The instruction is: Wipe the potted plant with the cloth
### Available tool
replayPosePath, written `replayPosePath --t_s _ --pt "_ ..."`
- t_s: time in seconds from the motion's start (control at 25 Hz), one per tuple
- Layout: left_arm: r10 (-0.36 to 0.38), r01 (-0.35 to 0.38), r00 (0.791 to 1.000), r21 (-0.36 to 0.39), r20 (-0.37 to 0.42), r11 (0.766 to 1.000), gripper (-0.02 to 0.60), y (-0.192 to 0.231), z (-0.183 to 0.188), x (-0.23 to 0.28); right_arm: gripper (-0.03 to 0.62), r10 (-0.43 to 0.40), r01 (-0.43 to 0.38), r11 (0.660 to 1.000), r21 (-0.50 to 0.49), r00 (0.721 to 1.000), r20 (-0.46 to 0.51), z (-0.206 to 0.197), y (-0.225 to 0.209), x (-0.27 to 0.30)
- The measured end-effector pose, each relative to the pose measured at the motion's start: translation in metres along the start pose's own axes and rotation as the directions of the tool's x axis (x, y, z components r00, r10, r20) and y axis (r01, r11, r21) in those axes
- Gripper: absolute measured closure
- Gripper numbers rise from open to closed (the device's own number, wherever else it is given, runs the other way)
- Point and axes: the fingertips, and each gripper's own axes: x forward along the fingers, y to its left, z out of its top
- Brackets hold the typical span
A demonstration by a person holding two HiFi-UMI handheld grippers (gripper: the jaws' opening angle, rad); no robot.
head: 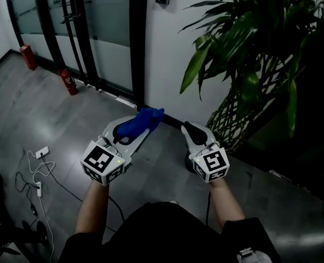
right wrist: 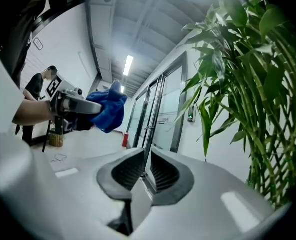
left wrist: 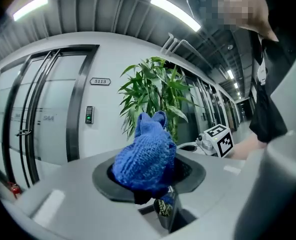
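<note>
Evidently pre-wipe: the left gripper (head: pixel 148 118) had its fingers clamped on the cloth (left wrist: pixel 146 154), and the right gripper (head: pixel 190 128) was closed, empty; next, the cloth needed carrying to the plant (head: pixel 260 48).

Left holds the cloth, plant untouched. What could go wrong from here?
1. The cloth is a loose bunch in the left gripper; dragging it across leaves may pull it free.
2. The right gripper is shut and empty, so thin leaves of the plant have no support and may bend or tear.
3. Cables lie on the floor: trip hazard.
</note>
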Motion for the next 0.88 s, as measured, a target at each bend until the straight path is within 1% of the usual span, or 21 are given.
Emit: replayPosePath --t_s 0.12,0.24,0.36,0.48,0.56,0.68,0.8,0.88 --pt "0.013 -0.013 1.000 -0.044 0.019 0.999 0.425 0.009 -0.003 -0.015 0.553 -0.035 0.035 0.999 0.017 0.999 -0.009 -0.006 0.000 0.003" --pt "-0.020 0.023 0.998 -0.055 0.062 0.998 0.425 0.011 -0.010 -0.019 0.553 -0.040 0.040 0.998 0.045 0.999 0.008 -0.005 0.007 0.009" --pt "-0.042 0.046 0.996 -0.053 0.082 0.998 0.425 0.011 -0.010 -0.018 0.553 0.002 -0.002 0.998 0.058 1.000 0.010 -0.009 0.021 0.022" --pt "-0.042 0.047 0.995 -0.049 0.094 0.998 0.425 0.020 -0.010 -0.017 0.553 0.052 -0.053 0.997 0.059 0.999 0.012 -0.013 0.036 0.045" --pt "-0.024 0.029 0.996 -0.048 0.091 0.998 0.425 0.035 -0.012 -0.015 0.553 0.081 -0.083 0.995 0.053 0.996 0.027 -0.013 0.041 0.063" --pt "-0.001 0.005 0.996 -0.044 0.094 0.999 0.425 0.062 -0.013 -0.005 0.553 0.107 -0.109 0.992 0.056 0.993 0.044 -0.014 0.032 0.094" --pt "-0.004 0.011 0.993 -0.055 0.116 0.998 0.425 0.091 -0.006 0.007 0.553 0.137 -0.143 0.986 0.081 0.988 0.068 -0.015 0.025 0.131" --pt "-0.011 0.019 0.989 -0.056 0.147 0.998 0.425 0.110 0.002 0.016 0.553 0.160 -0.168 0.983 0.079 0.983 0.094 -0.011 0.026 0.155"
